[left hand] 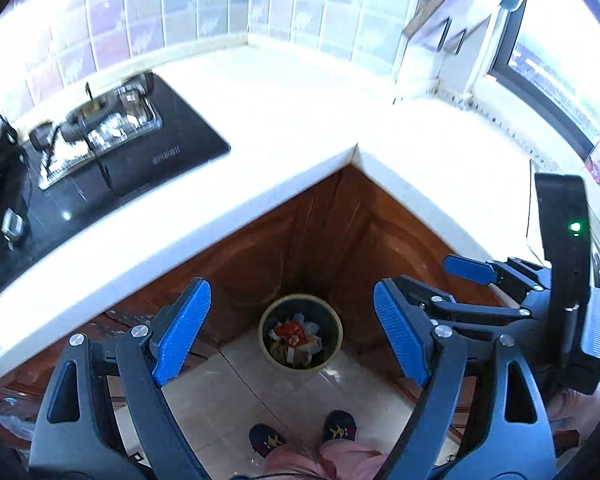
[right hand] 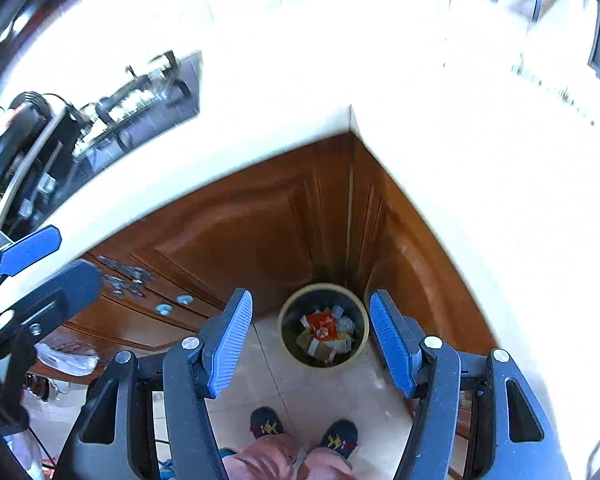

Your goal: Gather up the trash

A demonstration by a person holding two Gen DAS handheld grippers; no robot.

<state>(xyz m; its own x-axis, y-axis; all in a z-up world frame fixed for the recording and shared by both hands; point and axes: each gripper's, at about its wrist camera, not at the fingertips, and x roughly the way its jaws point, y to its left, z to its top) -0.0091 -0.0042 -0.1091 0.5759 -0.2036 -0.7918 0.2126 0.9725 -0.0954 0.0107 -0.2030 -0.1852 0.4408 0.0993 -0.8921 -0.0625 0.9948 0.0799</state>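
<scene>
- Trash (left hand: pixel 296 338) (right hand: pixel 324 332) lying in the bin: red-orange wrapper on top, pale scraps and yellowish bits around it.
- Bin (left hand: pixel 266 342) (right hand: pixel 362 344) on the floor, dark inside with a pale rim, tucked into the inner corner of the cabinets.
- Left gripper (left hand: pixel 290 338) above the bin, blue pads well apart, nothing between them; bin seen between the pads.
- Right gripper (right hand: pixel 312 340) likewise above the bin, pads apart and holding nothing; seen at the right edge of the left view (left hand: pixel 420 292).
- Left gripper also seen at the left edge of the right view (right hand: pixel 40 260).
- Cabinets (left hand: pixel 284 232) (right hand: pixel 260 216) of brown wood, meeting at the corner behind the bin.
- Floor (left hand: pixel 228 392) (right hand: pixel 324 392) of pale tile; two dark slippers (left hand: pixel 300 434) (right hand: pixel 304 430) and pink trouser legs at the near edge.
- Counter (left hand: pixel 300 112) (right hand: pixel 460 160) white, L-shaped, above the cabinets, washed out by light.
- Stove (left hand: pixel 140 140) (right hand: pixel 140 96) black, on the far left of the counter.
- Window (left hand: pixel 560 60) at the far right.
</scene>
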